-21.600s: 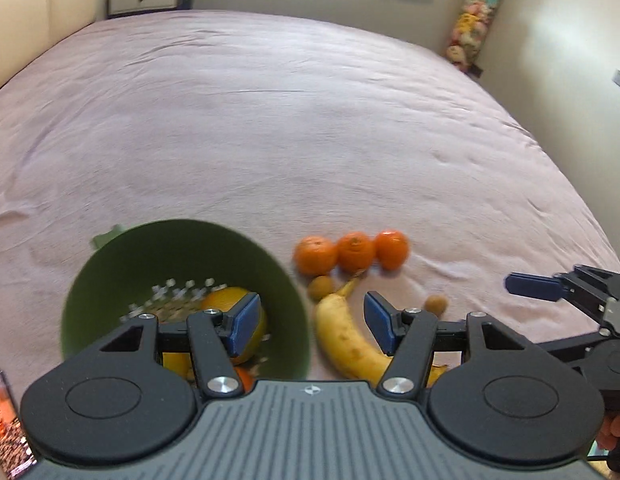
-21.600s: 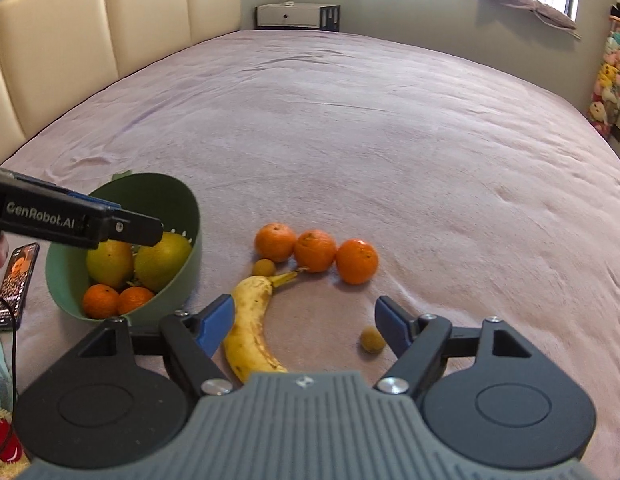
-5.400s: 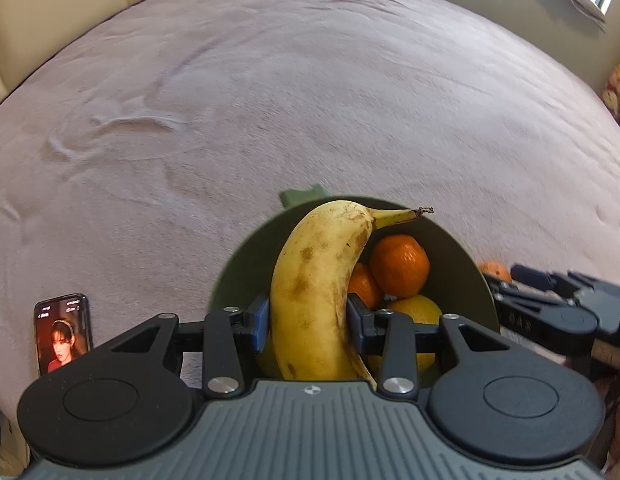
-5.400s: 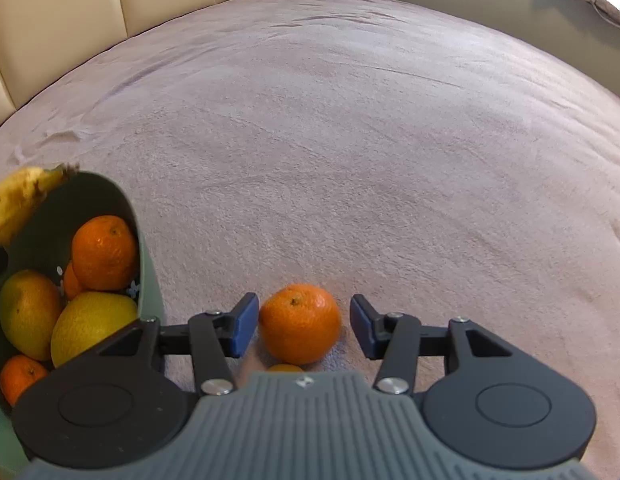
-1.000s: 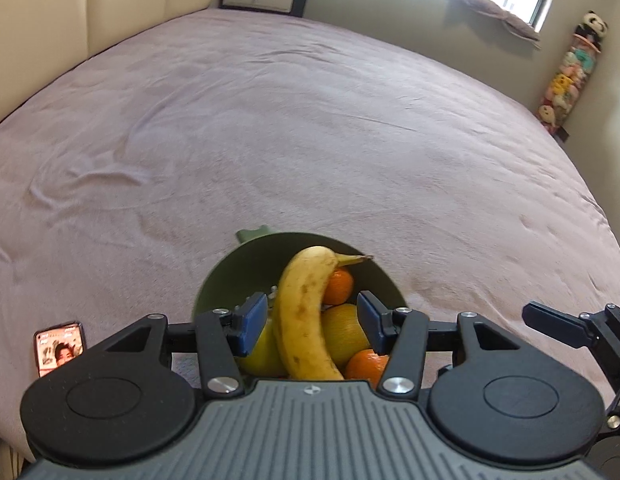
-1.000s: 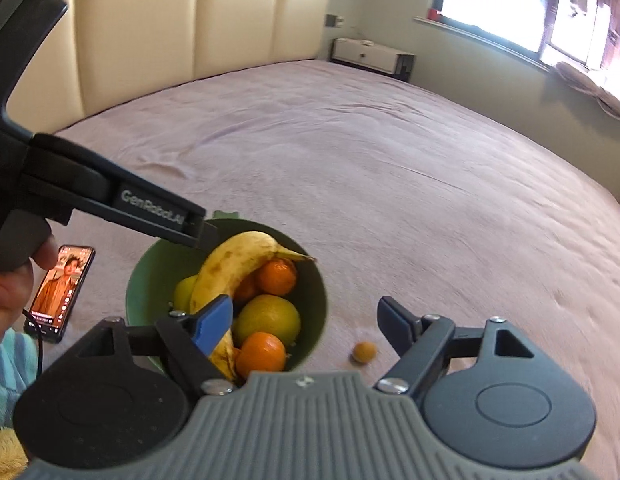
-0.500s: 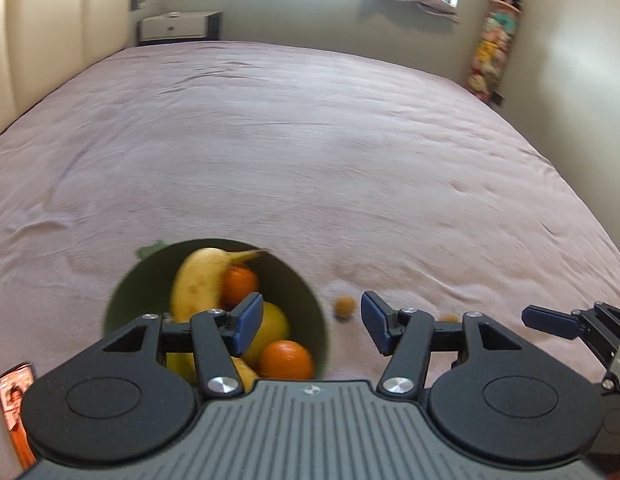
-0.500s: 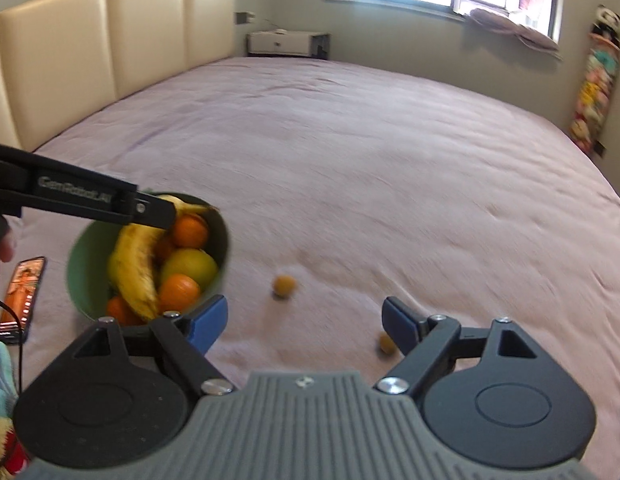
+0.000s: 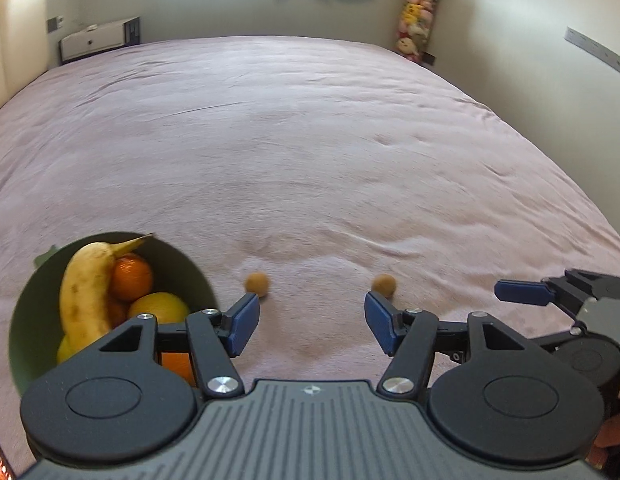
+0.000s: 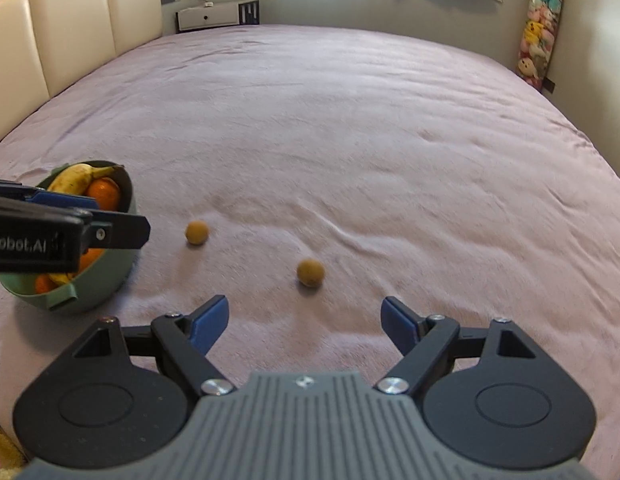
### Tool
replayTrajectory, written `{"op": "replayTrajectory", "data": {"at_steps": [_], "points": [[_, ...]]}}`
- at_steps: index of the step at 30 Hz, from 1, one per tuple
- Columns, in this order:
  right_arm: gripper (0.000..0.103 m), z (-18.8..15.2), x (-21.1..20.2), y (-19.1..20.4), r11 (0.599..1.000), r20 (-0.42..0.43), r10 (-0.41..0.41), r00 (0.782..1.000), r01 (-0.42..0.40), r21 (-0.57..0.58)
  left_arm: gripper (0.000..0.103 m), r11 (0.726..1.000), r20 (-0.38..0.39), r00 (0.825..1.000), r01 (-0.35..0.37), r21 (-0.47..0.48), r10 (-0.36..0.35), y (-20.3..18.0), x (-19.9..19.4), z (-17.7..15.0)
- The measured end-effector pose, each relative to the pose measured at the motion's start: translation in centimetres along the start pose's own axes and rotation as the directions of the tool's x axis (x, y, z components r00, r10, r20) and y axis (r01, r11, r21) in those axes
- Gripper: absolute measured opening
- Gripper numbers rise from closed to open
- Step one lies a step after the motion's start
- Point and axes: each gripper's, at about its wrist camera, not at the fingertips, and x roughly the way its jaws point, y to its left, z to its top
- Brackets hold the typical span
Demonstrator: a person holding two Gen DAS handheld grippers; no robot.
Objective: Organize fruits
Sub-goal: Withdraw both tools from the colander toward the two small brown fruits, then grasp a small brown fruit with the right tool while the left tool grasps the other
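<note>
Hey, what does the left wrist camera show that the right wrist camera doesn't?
Only the left wrist view looks down into the green bowl, showing the banana lengthwise beside a yellow citrus. Only the right wrist view shows the cream headboard and the bowl's outer wall with its handle tab. Both show the pink bedspread, the two small brown fruits loose on it, and both grippers open and empty: the left gripper, its jaws just opening, and the right gripper.

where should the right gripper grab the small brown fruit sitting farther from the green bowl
Grip the small brown fruit across its widest middle, coming down from above with the right gripper, whose jaws are open and empty. It is round, lies free on the soft bedspread, apart from the other small fruit, so any side works.
</note>
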Motion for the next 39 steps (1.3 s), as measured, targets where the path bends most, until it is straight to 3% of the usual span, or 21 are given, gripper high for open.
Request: {"op": "replayTrajectory", "data": {"at_steps": [8,13,22,25,31,39], "points": [[0.075,0.0,1.6,-1.5,0.997,-0.026,-0.028,0.999,0.03,0.065,0.071,0.999,0.005,1.0,0.016,0.04,-0.016,-0.9,1.7,-0.1],[0.06,0.5,2.4,-1.8,0.996,-0.024,-0.022,0.999,0.024,0.081,0.071,0.998,-0.013,1.0,0.009,0.057,-0.008,-1.0,2.8,0.0],[0.041,1.0,4.7,-1.0,0.999,-0.026,0.041,0.999,-0.04,0.024,0.07,0.996,-0.013,0.999,-0.041,0.077,0.042,-0.5,4.9,0.3],[0.033,1.3,5.7,-0.8,0.999,-0.027,0.046,0.999,-0.046,0.025,0.065,0.995,-0.032,0.998,-0.06,0.074,0.062,-0.2,5.8,0.4],[0.032,1.9,7.8,-0.9,0.999,-0.044,0.042,0.998,-0.04,0.037,0.061,0.99,-0.047,0.992,-0.113,0.084,0.117,0.3,7.2,0.5],[0.03,2.1,10.0,-1.1,0.998,-0.074,0.041,0.996,-0.037,0.054,0.056,0.966,-0.067,0.98,-0.172,0.191,0.188,-0.6,9.1,0.6]]}}
